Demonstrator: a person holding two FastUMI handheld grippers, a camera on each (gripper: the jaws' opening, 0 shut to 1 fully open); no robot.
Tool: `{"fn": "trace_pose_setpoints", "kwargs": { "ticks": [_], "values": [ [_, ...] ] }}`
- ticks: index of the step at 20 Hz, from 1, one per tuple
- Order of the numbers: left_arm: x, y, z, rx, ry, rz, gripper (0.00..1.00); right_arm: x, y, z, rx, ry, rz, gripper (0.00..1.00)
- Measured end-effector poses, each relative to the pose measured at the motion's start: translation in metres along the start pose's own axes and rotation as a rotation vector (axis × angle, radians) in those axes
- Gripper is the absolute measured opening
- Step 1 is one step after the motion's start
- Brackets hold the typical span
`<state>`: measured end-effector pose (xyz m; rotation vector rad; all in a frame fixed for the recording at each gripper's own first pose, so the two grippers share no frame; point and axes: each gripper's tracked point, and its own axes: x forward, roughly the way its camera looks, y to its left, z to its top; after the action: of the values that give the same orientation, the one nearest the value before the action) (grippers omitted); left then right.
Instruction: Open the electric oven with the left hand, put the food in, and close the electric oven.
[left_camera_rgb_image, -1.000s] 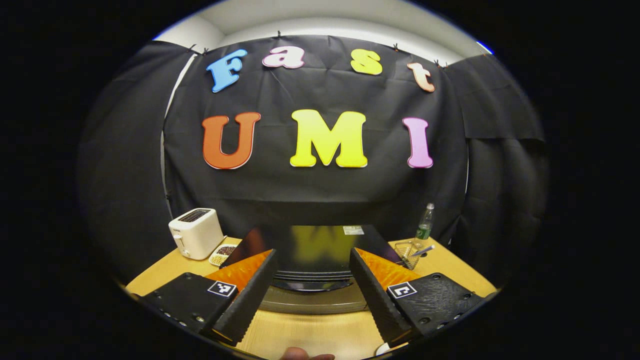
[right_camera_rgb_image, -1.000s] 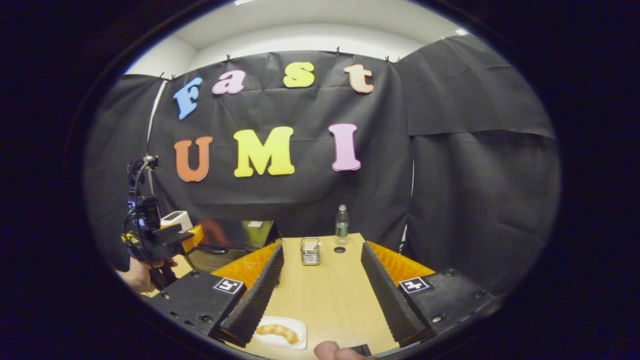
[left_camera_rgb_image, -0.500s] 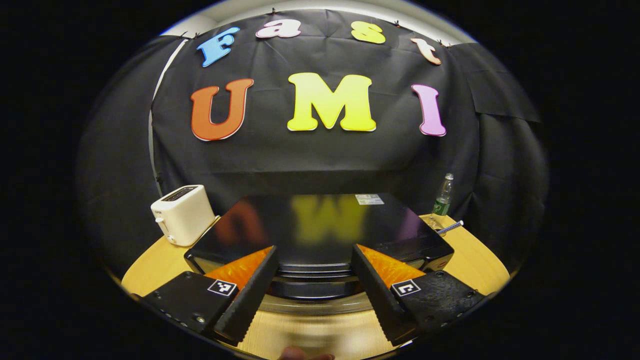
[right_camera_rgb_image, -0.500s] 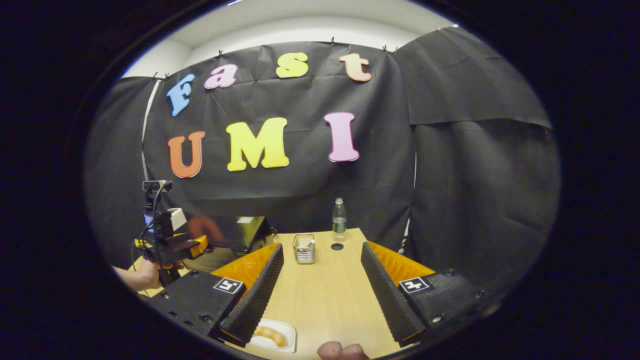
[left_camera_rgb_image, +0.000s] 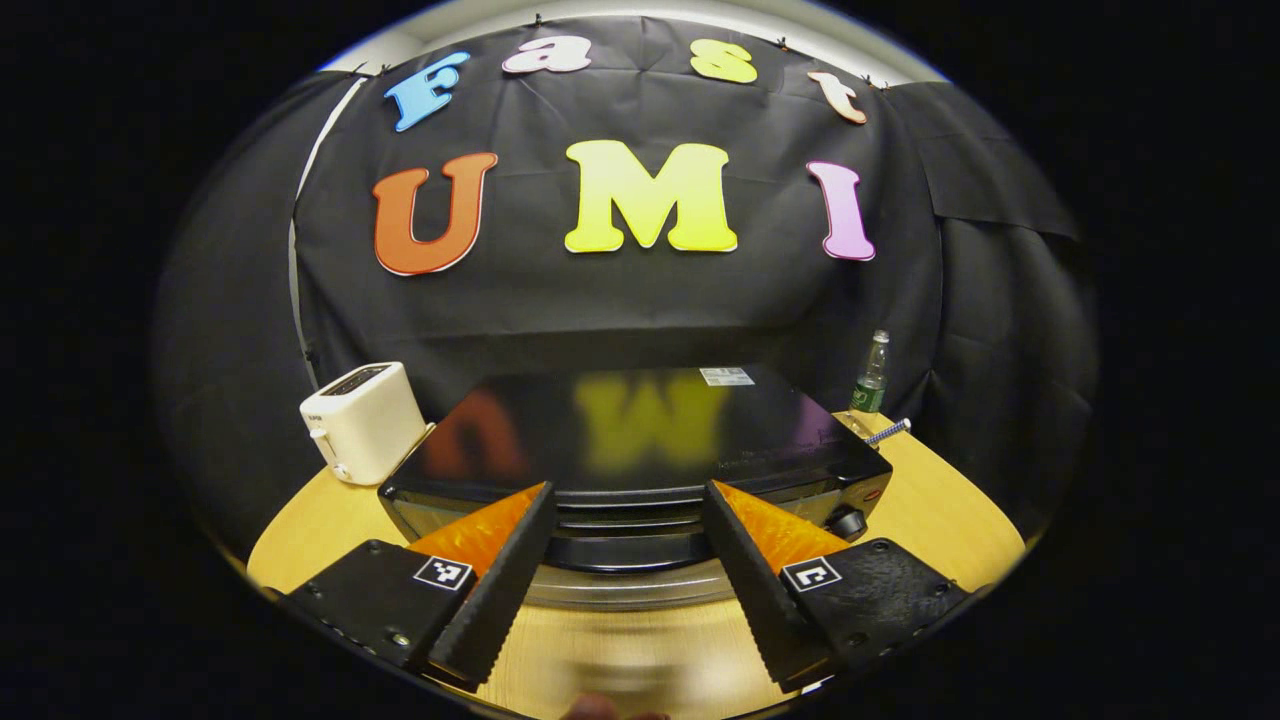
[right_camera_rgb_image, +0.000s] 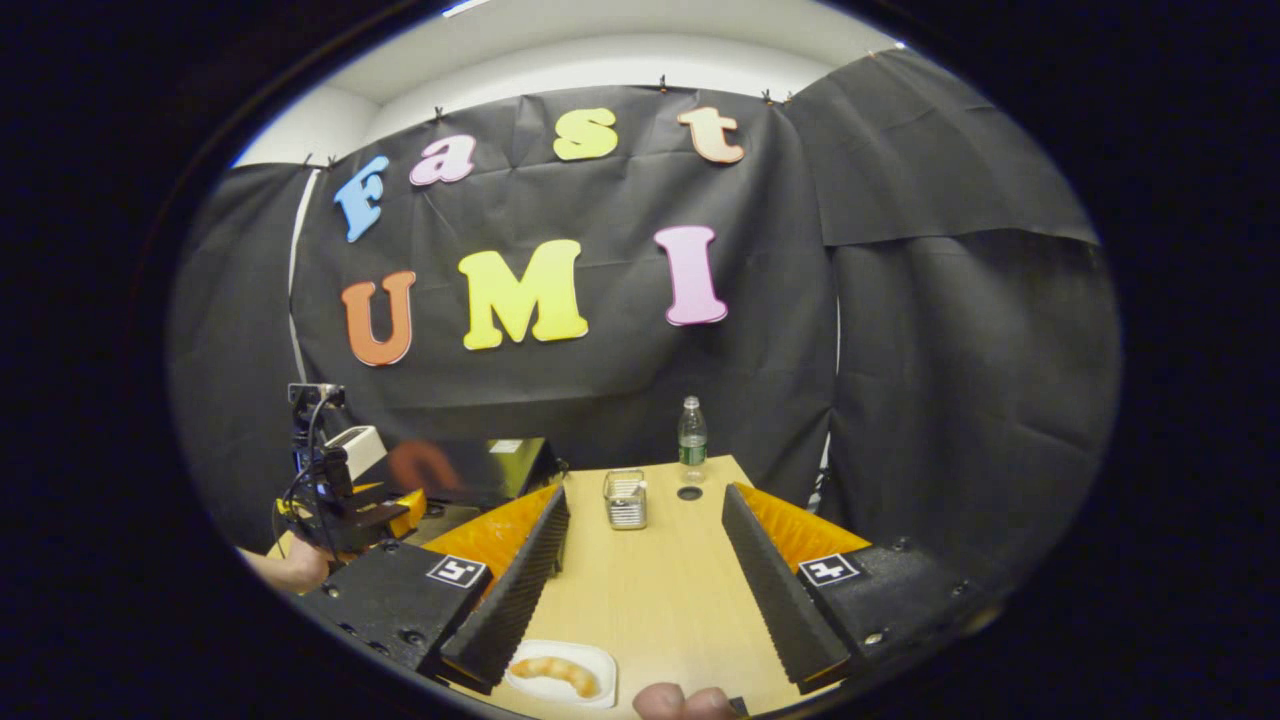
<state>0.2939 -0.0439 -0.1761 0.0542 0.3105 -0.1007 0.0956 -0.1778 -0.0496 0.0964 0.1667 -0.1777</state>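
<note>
Oven (left_camera_rgb_image: 640, 440) is sitting at the desk's (right_camera_rgb_image: 650, 590) back-left part, door handle (left_camera_rgb_image: 630, 552) running crosswise dead ahead of the left claw (left_camera_rgb_image: 625, 575), whose fingers are gaping wide, holding nothing. Right claw (right_camera_rgb_image: 640, 590), also wide open and empty, is hovering by the food (right_camera_rgb_image: 555, 675) near the front edge.

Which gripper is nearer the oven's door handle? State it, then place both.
Left. The left gripper hangs open right at the oven's door handle, fingers either side. The right gripper is off beside the oven, open over the table near the food plate.
</note>
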Motion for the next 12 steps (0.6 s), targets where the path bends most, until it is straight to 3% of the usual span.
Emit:
{"fn": "trace_pose_setpoints", "kwargs": {
  "ticks": [9,12],
  "values": [
    [-0.051,-0.003,-0.038,-0.029,0.081,-0.050,0.96,-0.045,0.017,-0.006,-0.010,-0.003,-0.037,0.97],
    [-0.065,-0.005,-0.081,-0.134,0.199,-0.062,0.96,-0.060,0.025,-0.009,-0.016,-0.003,-0.044,0.97]
  ]
}}
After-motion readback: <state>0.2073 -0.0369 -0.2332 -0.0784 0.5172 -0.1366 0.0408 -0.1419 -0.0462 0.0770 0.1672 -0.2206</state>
